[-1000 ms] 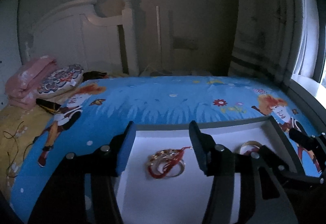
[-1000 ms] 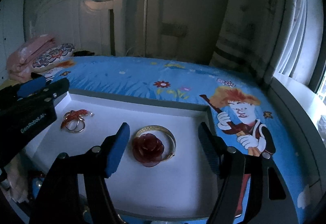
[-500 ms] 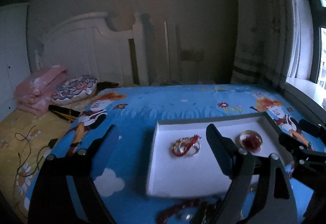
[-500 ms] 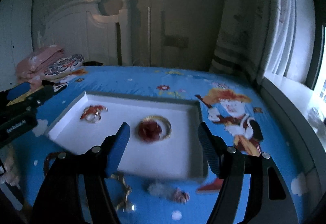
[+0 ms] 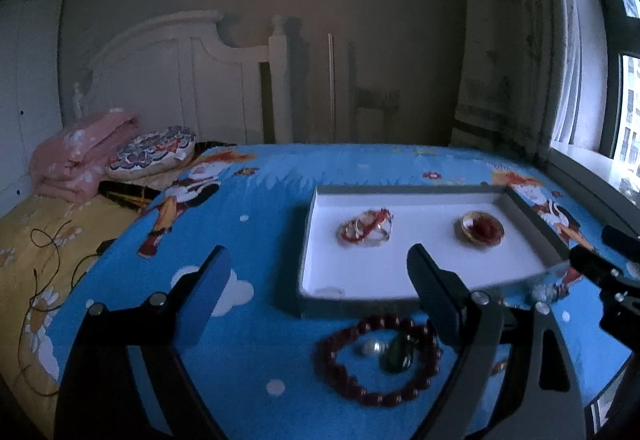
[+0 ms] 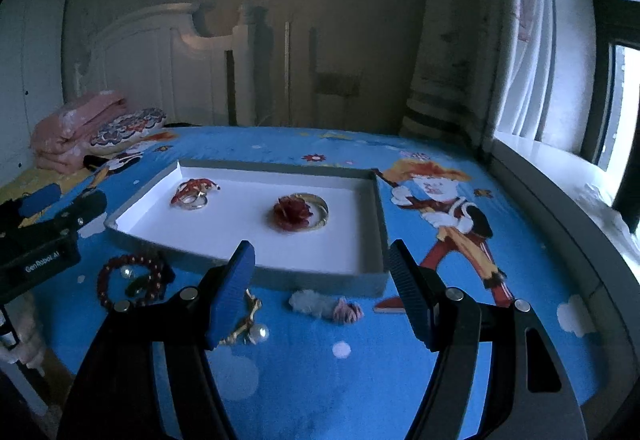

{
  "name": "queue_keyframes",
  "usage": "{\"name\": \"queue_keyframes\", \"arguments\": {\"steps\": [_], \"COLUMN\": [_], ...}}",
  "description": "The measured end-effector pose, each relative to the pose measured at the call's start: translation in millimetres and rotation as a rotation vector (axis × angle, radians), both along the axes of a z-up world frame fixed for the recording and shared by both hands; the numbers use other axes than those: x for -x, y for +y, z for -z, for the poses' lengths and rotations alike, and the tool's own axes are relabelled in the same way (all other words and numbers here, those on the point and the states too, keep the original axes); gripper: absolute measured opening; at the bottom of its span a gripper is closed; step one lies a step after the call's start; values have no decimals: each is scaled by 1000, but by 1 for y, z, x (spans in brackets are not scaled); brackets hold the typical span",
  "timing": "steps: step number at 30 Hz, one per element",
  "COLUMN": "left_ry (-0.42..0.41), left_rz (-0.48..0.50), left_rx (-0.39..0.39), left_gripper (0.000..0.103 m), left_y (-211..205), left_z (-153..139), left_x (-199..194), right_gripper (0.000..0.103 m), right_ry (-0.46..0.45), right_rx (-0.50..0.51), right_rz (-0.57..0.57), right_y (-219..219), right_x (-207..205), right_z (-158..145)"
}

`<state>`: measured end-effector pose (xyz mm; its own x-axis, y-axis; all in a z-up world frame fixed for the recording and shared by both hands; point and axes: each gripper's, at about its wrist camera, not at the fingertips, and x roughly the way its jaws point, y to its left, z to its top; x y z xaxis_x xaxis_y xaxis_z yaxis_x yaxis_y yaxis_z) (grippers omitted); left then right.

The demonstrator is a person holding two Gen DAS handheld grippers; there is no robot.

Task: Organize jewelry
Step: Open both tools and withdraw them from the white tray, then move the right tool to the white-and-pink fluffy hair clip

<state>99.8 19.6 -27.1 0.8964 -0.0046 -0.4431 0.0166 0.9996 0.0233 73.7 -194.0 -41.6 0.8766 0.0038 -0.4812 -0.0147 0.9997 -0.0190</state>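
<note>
Left wrist view: a bed covered by a blue cartoon sheet carries a shallow white tray. A folded pink blanket and a patterned cushion lie far off by the white headboard. Inside the tray sit a tangle of gold rings with red cord and a gold bangle with a red flower, well apart. The left hand-held gripper is spread wide and holds nothing. A dark red bead bracelet lies on the sheet just in front of the tray, near the right finger, which covers part of it.

Right wrist view: the right hand-held gripper is also wide and empty, with the tray just beyond its fingertips. A gold chain with a pearl lies partly behind the left finger; a small pale and pink piece lies between the fingers, beside the tray wall. The bead bracelet lies to the left.
</note>
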Motion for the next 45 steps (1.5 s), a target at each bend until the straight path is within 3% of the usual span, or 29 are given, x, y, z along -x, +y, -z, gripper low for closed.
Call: {"name": "queue_keyframes", "arguments": {"steps": [6, 12, 19, 26, 32, 40, 43, 45], "left_ry": [23, -13, -1, 15, 7, 12, 13, 13], "left_rz": [15, 32, 45, 53, 38, 26, 24, 24], "left_rx": [-7, -52, -37, -34, -36, -36, -35, -35], "left_gripper": [87, 87, 88, 88, 89, 89, 89, 89], "left_y": [-3, -12, -11, -10, -8, -7, -6, -5], "left_z": [21, 33, 43, 48, 47, 47, 47, 47], "left_x": [9, 19, 20, 19, 18, 17, 18, 18], "right_gripper": [66, 66, 66, 66, 66, 66, 63, 55], "right_ry": [31, 52, 82, 131, 195, 236, 241, 240], "right_rx": [-9, -10, -8, 7, -36, -30, -23, -17], "right_rz": [20, 46, 54, 14, -17, -111, -143, -165], "right_y": [-9, -15, -20, -20, -22, -11, -3, 4], "right_x": [11, 9, 0, -23, -42, -47, -38, -28], "right_z": [17, 30, 41, 39, 37, 40, 44, 48]}}
